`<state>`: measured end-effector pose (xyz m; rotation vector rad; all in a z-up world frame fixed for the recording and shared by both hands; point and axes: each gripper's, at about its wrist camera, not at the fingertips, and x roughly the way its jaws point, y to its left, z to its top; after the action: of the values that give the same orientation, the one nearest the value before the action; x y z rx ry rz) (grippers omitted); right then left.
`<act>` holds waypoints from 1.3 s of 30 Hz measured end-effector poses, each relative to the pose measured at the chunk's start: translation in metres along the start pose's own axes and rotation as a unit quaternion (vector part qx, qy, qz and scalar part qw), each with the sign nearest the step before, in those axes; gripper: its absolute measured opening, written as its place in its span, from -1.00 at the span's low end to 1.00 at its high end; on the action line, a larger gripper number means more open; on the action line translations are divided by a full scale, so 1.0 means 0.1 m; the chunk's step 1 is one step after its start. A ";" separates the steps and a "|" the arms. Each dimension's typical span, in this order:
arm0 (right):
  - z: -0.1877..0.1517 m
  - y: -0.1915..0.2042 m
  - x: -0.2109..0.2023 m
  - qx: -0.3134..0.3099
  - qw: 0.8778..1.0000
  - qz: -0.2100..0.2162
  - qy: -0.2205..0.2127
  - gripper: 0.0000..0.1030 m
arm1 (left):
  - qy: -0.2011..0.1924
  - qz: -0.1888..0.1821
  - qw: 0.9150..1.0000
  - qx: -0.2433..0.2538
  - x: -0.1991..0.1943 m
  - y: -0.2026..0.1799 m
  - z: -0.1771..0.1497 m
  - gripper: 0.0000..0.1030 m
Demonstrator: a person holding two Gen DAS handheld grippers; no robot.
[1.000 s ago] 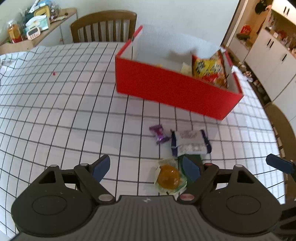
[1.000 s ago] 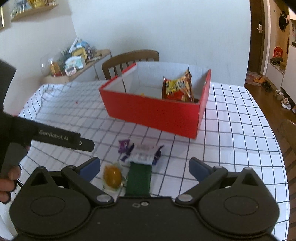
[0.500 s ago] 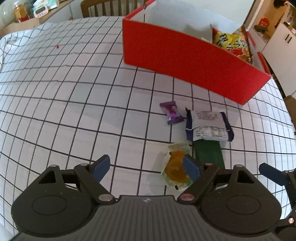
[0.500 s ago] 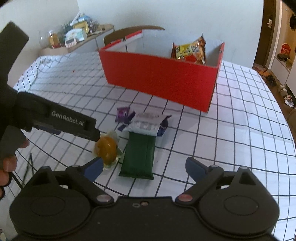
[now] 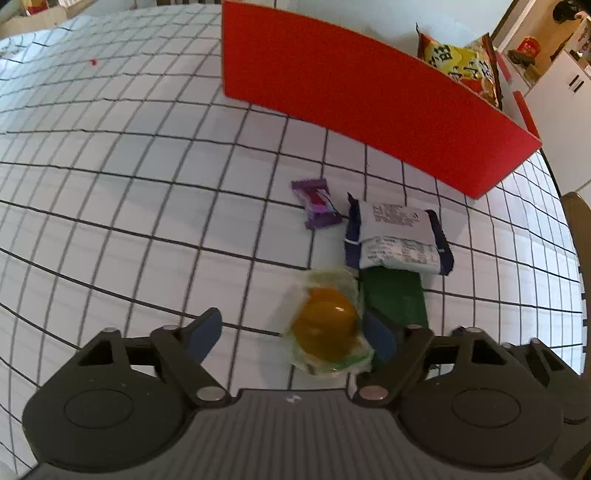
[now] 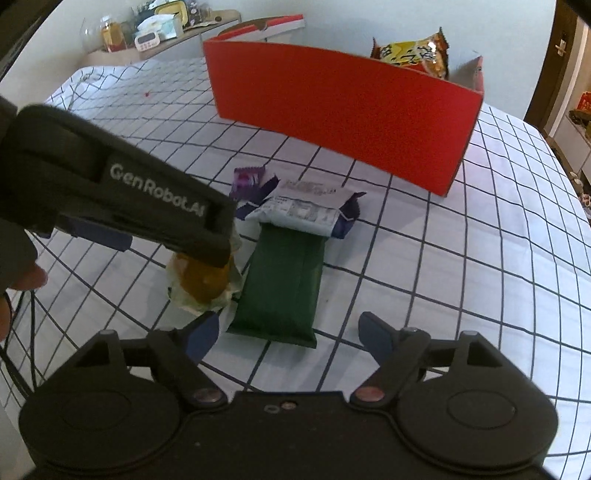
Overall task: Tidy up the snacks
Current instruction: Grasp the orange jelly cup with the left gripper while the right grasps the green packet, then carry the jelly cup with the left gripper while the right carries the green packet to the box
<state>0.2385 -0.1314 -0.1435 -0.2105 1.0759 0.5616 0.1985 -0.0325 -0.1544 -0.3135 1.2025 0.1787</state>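
An orange jelly cup in clear wrap lies on the checked tablecloth, just inside the right finger of my open left gripper. It also shows in the right wrist view, partly under the left gripper's body. A dark green packet lies next to it, between the fingers of my open right gripper. A white and purple packet overlaps the green packet's far end. A small purple candy lies beyond. The red box stands behind and holds a yellow snack bag.
A checked tablecloth covers the table. A side shelf with jars and a clock stands at the far left. White cabinets and a wooden chair are to the right of the table.
Both grippers have moved down and forward towards the snacks. The left gripper now has the jelly cup at its right finger, and the green packet now lies between the right gripper's fingers.
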 end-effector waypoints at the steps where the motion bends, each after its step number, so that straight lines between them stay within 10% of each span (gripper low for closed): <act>1: 0.00 0.01 0.01 -0.001 1.000 -0.002 0.000 0.59 | 0.003 -0.002 1.000 -0.001 0.02 0.00 0.00 0.49; 15: 0.09 0.06 0.08 -0.023 0.999 -0.014 -0.026 0.30 | 0.007 -0.027 1.000 -0.001 0.05 -0.01 -0.04 -0.02; 22: 0.11 0.02 0.06 -0.016 0.999 -0.021 -0.029 -0.16 | 0.005 -0.031 0.999 0.006 0.04 0.02 -0.05 -0.08; 39: -0.08 0.06 -0.18 0.043 0.999 -0.008 -0.016 -0.17 | 0.006 -0.033 0.999 0.020 -0.13 0.17 -0.23 -0.08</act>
<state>0.2231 -0.1352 -0.1310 -0.1343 1.0637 0.5014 0.1684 -0.0240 -0.1522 -0.3199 1.2046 0.0952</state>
